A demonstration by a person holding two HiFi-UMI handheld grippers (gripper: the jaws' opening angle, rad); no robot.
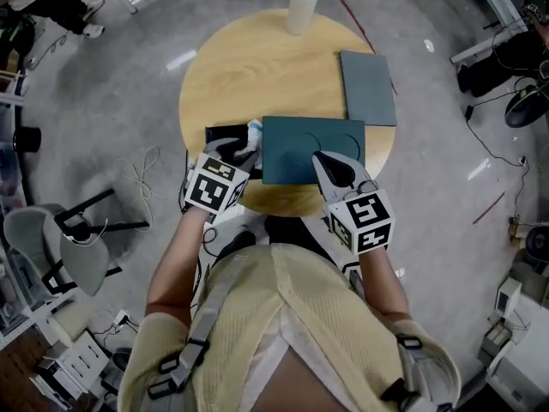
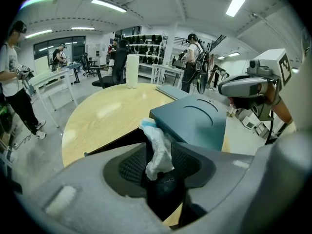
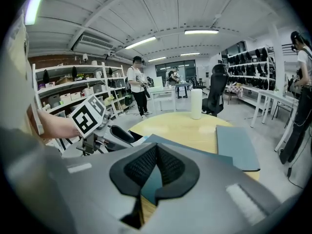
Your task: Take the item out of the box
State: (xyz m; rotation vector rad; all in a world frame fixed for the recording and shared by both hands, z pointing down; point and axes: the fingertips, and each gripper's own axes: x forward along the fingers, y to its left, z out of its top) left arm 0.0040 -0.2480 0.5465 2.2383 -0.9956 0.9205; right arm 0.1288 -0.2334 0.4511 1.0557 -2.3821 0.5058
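In the head view, a teal box (image 1: 310,148) lies at the near edge of the round wooden table (image 1: 257,67). A black inner tray (image 1: 220,136) shows at the box's left side, apparently slid out to expose what it carries. The left gripper (image 1: 243,148) points down at that tray, where the white item (image 1: 254,130) stands up. The right gripper (image 1: 322,160) rests its tips on the box top near the front right corner, most likely to pin the box so it does not drag along when the item lifts. A flat teal lid (image 1: 369,86) lies well apart on the right and a white roll (image 1: 302,7) stands at the far rim, both out of the working space. In the left gripper view, the crumpled white item (image 2: 158,152), blue at its upper end, fills the gap between the two ribbed pads. The jaws stand fairly wide and seem to press it from both sides, though the contact itself is hard to confirm. The item rises just beside the box wall (image 2: 195,121), not yet clear of the tray. In the right gripper view, the jaws meet at their tips with nothing between them, and the teal top (image 3: 204,156) lies just beyond.
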